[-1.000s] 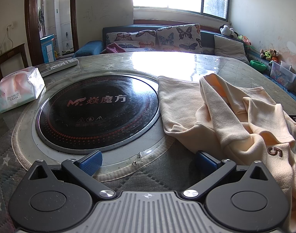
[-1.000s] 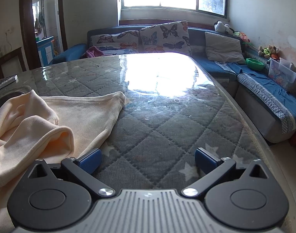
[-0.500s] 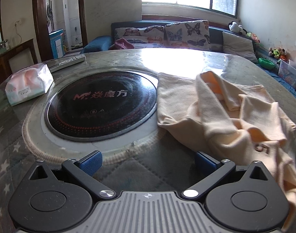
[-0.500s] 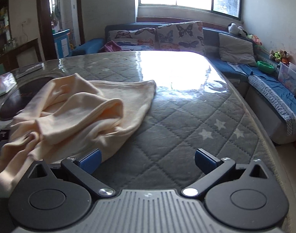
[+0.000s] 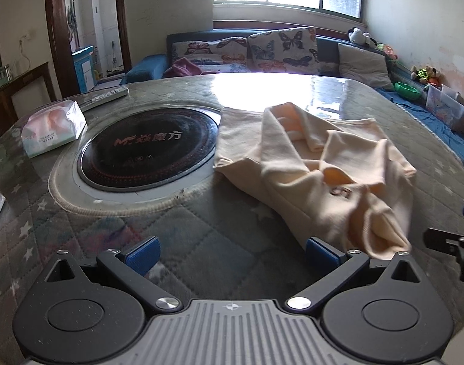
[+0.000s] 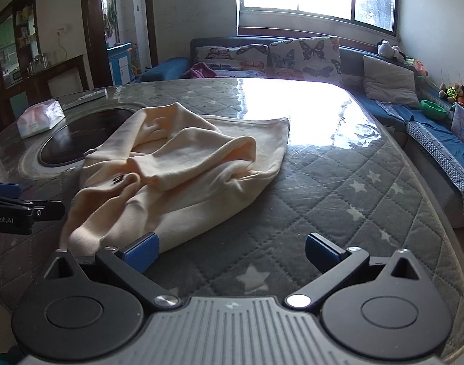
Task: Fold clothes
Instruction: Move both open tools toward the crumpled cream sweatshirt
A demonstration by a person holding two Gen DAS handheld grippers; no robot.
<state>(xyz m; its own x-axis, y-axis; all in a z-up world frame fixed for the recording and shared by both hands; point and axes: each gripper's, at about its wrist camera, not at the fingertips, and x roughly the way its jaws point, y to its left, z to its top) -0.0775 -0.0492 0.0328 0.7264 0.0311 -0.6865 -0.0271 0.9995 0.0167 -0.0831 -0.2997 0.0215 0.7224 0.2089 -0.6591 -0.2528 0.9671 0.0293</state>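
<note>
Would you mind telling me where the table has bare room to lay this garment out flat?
The quilted table is bare right of the garment, up to the edge by the sofa, and along the near edge. The left is crowded: hob, tissue pack, remote.

Print on the crumpled garment (image 5: 341, 192) blurred; right hand-held gripper (image 5: 457, 237) edge-cropped.

Black hand-held gripper (image 5: 232, 252), blue fingertips (image 5: 142, 254)
</note>
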